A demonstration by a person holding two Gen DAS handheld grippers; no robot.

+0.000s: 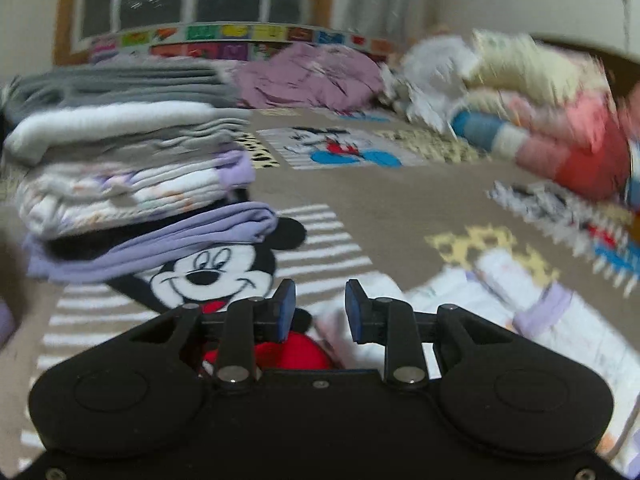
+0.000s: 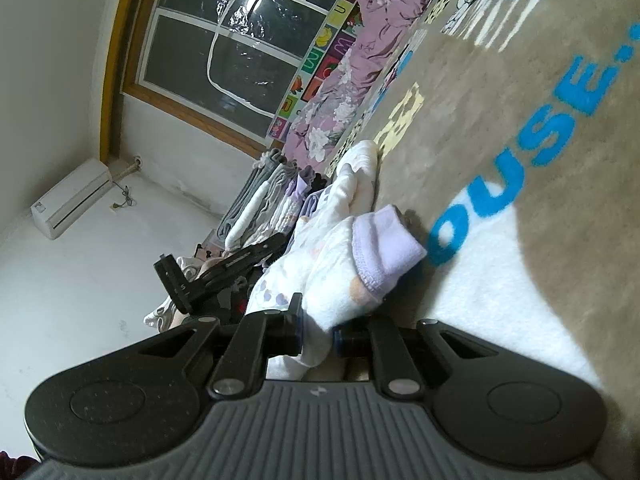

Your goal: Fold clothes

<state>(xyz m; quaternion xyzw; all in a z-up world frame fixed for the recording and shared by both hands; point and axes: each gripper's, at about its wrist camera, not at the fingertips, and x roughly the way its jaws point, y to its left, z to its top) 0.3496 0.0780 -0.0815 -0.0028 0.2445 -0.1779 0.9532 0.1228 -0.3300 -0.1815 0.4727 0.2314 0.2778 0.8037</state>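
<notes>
The room has pale walls, a dark window (image 2: 240, 44) in a wooden frame, and a white air conditioner (image 2: 72, 198) mounted on the wall. The surface is a bed covered with a beige fleece blanket (image 1: 380, 208), soft and a little fuzzy, with a cartoon mouse face, white stripes and blue letters on it. Ahead and to the left of the left gripper (image 1: 320, 308) stands a stack of folded clothes (image 1: 132, 168): grey and white knit on top, printed cotton in the middle, lilac at the bottom. Its jaws are released, with a narrow gap and nothing between them. To their right lies a white printed garment (image 1: 552, 320) with a lilac cuff. The jaws of the right gripper (image 2: 316, 332) are clenched on this same garment, and the thin, wrinkled cloth lies bunched ahead of them. Far ahead of the left jaws lies a crumpled purple floral quilt (image 1: 312, 76), and a blurred heap of pink and cream clothes (image 1: 540, 96) is far to the right.
</notes>
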